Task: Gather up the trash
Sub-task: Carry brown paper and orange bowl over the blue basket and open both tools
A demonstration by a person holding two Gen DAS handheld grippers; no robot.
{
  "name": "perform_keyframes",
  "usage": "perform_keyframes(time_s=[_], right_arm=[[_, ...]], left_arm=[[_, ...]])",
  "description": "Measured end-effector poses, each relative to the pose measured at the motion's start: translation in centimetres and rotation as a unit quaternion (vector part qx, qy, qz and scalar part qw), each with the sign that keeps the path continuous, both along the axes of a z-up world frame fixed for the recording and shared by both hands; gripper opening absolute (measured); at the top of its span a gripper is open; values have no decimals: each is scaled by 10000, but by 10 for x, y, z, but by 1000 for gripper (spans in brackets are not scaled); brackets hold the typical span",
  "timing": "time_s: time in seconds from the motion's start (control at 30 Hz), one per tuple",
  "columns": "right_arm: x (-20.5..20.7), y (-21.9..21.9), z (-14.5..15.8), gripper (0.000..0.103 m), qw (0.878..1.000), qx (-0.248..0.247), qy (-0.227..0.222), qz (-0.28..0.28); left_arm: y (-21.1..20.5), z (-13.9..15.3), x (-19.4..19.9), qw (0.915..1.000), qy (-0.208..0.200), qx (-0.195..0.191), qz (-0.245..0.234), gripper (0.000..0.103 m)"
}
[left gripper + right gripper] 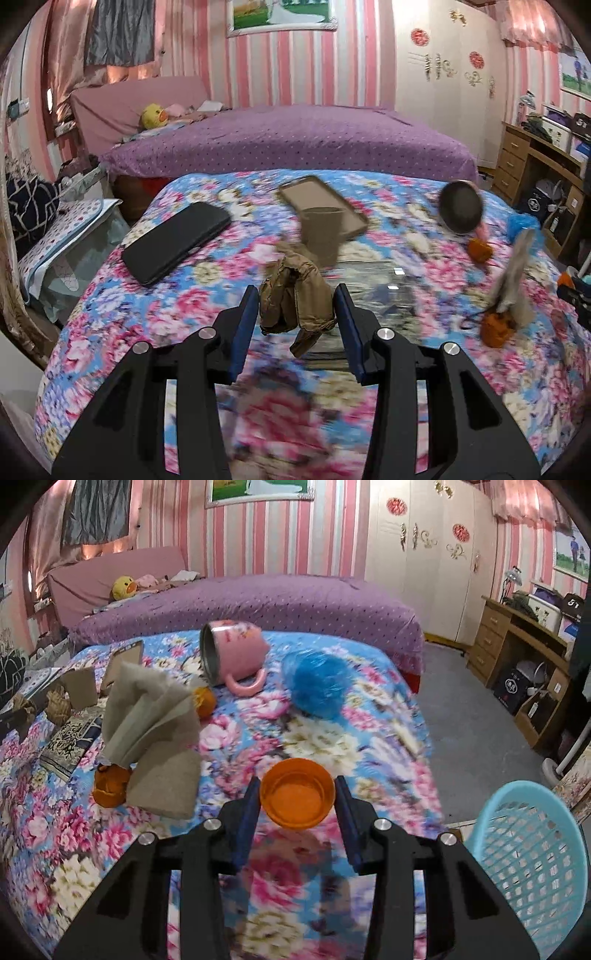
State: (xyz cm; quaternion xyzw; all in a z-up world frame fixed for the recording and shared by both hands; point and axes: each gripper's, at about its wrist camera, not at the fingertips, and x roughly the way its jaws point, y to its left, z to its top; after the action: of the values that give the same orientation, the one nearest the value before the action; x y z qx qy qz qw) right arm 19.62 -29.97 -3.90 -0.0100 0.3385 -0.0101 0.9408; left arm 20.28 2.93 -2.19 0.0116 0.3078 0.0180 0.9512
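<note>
In the left wrist view my left gripper [297,306] is shut on a crumpled brown paper wad [295,295], which hangs just above the flowered bedspread [92,325]. The right wrist view shows my right gripper [298,801] shut on a small orange plastic cup [297,794], its mouth facing the camera, pads pressing both sides. A light blue mesh basket [528,853] stands low at the right, beside the bed. To the left on the bed lie a crumpled grey napkin [151,716] and orange peel [109,784]. A blue plastic bag [317,683] sits farther back.
A black phone [177,242], a brown tray [321,199] and a brown paper cup [320,232] lie ahead of the left gripper. A pink mug [232,653] lies tipped on its side. A purple bed [258,602] is behind, a wooden desk [517,646] at the right.
</note>
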Motion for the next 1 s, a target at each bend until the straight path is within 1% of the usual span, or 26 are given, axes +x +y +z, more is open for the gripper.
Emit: perform_keyframes(time_s=[0.17, 0.3, 0.4, 0.5, 0.67, 0.77, 0.87, 1.0], right_arm=[[-14, -30, 13, 40, 9996, 119, -230, -121], [-27, -54, 21, 40, 9989, 115, -369, -262], [-40, -81, 27, 40, 9980, 96, -464, -416], [-52, -109, 32, 40, 9970, 76, -508, -585], [-73, -159, 31, 40, 9945, 25, -479, -926], [-87, -188, 28, 40, 9923, 31, -450, -1153], [-100, -210, 22, 40, 9900, -21, -403, -1348], [-115, -233, 17, 40, 9874, 2, -417, -1527]], left_arm=[[-43, 6, -14, 9996, -179, 114, -202, 41], [-80, 16, -23, 9986, -322, 153, -402, 41], [-115, 20, -23, 9980, -273, -84, -567, 41], [-149, 23, -24, 9967, -272, -131, -754, 41], [-215, 32, -34, 9913, -387, -182, -1245, 42], [-252, 32, -42, 9873, -399, -241, -1516, 42], [-291, 26, -52, 9829, -388, -266, -1781, 42], [-336, 12, -61, 9771, -224, -223, -2106, 42]])
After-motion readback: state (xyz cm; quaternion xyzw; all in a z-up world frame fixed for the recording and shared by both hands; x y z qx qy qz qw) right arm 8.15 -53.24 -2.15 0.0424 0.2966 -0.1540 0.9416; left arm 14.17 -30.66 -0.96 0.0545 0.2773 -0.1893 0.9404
